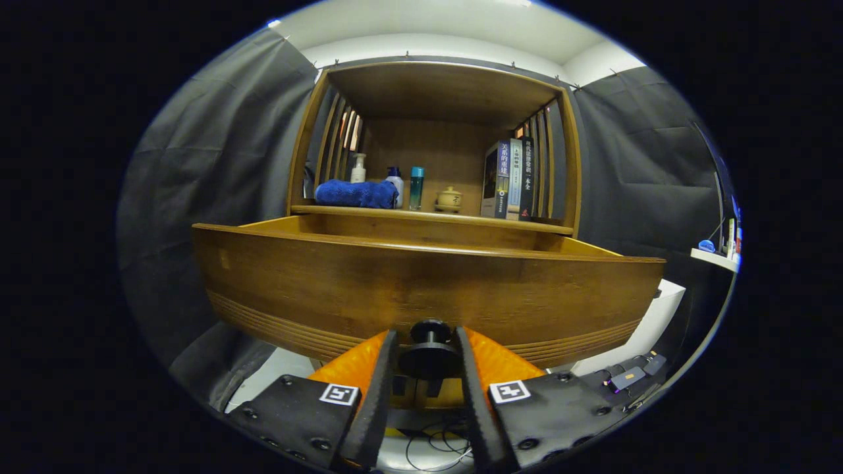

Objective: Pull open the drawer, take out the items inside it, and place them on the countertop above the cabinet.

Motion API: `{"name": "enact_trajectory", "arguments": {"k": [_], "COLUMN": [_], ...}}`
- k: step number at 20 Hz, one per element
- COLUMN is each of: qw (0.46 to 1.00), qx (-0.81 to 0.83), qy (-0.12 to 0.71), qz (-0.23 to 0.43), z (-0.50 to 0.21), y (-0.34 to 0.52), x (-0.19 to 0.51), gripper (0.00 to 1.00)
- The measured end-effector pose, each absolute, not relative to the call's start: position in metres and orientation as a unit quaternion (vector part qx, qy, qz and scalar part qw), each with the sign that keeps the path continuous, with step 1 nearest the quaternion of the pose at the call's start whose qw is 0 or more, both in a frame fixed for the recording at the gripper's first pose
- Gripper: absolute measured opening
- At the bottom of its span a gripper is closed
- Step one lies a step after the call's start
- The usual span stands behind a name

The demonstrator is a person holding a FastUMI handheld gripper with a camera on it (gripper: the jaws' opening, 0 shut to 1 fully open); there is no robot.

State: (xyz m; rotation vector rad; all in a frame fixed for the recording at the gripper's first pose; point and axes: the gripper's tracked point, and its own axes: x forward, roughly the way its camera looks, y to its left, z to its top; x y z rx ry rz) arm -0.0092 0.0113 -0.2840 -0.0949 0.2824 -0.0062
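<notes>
The wooden drawer stands pulled out toward me, its wide front panel facing the camera. Its inside is hidden behind that panel. A black round knob sticks out low on the panel, and my gripper is shut on it, one finger pressing on each side. Above the drawer runs the countertop of the cabinet, under an open wooden shelf box.
On the countertop lie a folded blue towel, a pump bottle, two small bottles, a lidded cup and upright books. A white block and small devices with cables sit low to the right.
</notes>
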Motion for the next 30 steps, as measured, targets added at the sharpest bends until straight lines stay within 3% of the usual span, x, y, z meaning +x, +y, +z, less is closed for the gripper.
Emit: {"name": "enact_trajectory", "arguments": {"k": [9, 16, 22, 26, 30], "qw": [0.989, 0.997, 0.996, 0.990, 0.967], "qx": [-0.036, 0.001, -0.026, -0.020, 0.005], "qy": [0.142, 0.068, 0.083, 0.141, 0.255], "qz": [0.014, 0.032, 0.036, 0.016, 0.006], "z": [-0.272, -0.152, -0.075, -0.066, -0.119], "y": [0.020, 0.022, 0.013, 0.006, 0.001], "x": [-0.021, -0.027, 0.042, 0.105, 0.160], "gripper": [0.99, 0.98, 0.98, 0.98, 0.98]}}
